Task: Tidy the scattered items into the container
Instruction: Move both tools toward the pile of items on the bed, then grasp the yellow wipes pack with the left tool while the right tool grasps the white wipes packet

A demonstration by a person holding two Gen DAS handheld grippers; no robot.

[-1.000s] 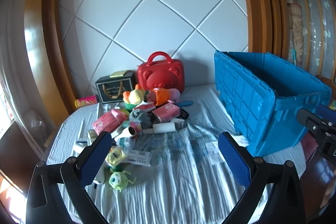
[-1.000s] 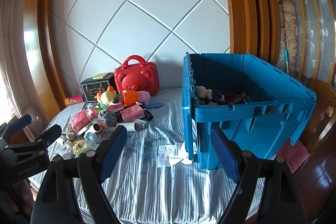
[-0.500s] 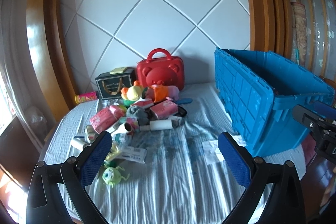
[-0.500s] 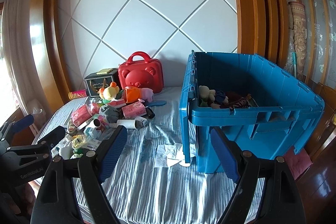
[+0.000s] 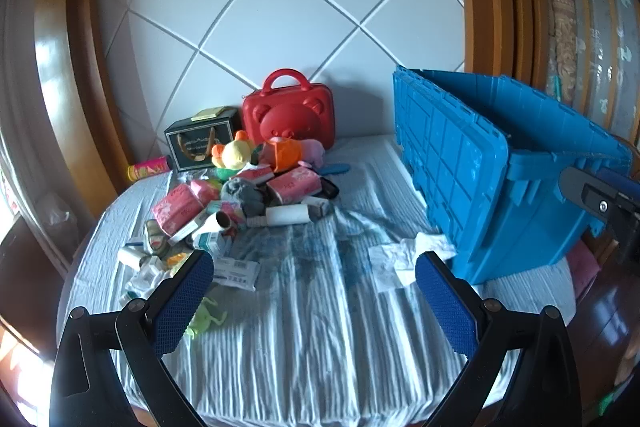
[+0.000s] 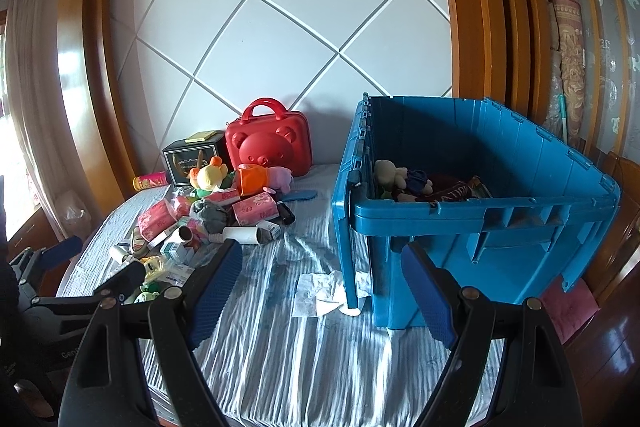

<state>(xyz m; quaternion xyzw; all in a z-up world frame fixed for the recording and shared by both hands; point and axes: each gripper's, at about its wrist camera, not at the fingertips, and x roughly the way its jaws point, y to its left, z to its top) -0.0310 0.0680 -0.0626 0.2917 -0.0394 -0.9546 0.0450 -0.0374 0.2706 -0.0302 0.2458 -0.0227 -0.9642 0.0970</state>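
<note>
Each hand-held gripper, the left hand-held gripper and the right hand-held gripper, has two black plastic arms with oval cut-outs and round silver screws, and its fingers carry long blue pads with a fine dotted texture.

Left wrist view: from near edge of table, left side, tilted down, facing back wall; own tool frames bottom. Right wrist view: from near edge further right, slightly higher, looks into blue container. Both share clutter pile, red case, container; each glimpses other tool at its side edge.
</note>
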